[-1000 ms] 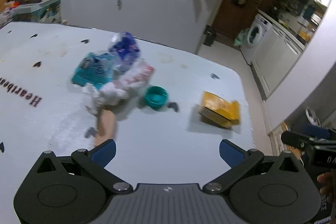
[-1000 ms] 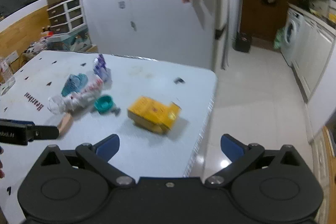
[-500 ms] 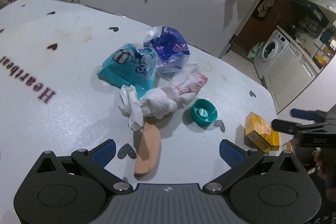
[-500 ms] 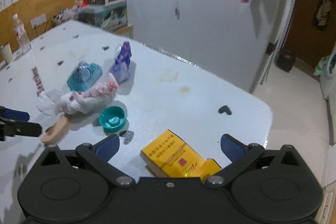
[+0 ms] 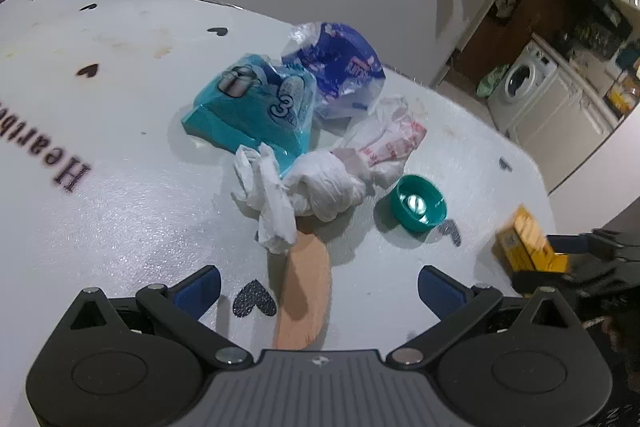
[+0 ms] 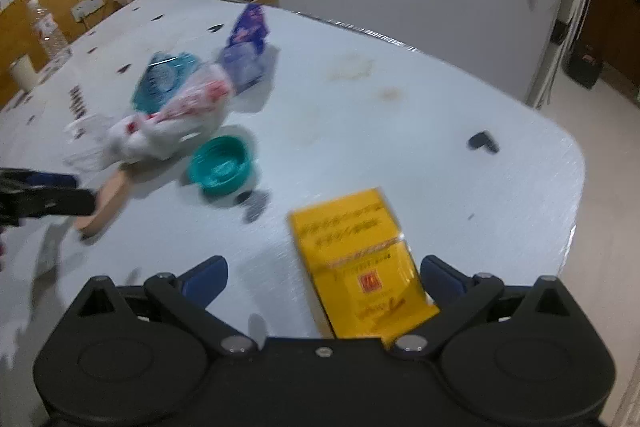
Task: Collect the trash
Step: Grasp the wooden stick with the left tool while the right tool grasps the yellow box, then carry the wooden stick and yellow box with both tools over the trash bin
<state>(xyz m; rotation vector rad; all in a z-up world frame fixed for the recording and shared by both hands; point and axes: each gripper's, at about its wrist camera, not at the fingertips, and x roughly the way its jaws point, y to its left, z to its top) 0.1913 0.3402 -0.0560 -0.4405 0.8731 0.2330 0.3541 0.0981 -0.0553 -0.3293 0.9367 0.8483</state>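
Meanwhile, both tongs hang spread and empty over the table (image 5: 100, 187): the left tongs (image 5: 318, 287) straddle a flat tan stick (image 5: 304, 291), the right tongs (image 6: 322, 273) a yellow box (image 6: 360, 267) near the edge, where a clumsy nudge could tip it off.

**Left claw hung open over the litter on the white table**

The left gripper (image 5: 319, 290) stood with its blue pads wide apart above the white table (image 5: 120, 219). Between them lay a tan wooden piece (image 5: 303, 297), its far end tucked under a crumpled white bag (image 5: 320, 183). Beyond that sat a teal packet (image 5: 252, 109) and a blue wrapper (image 5: 340, 67). Ahead and to the right rested a teal cap (image 5: 418, 202), open side up. Far right, a yellow box (image 5: 528, 239) met the right gripper (image 5: 576, 247).
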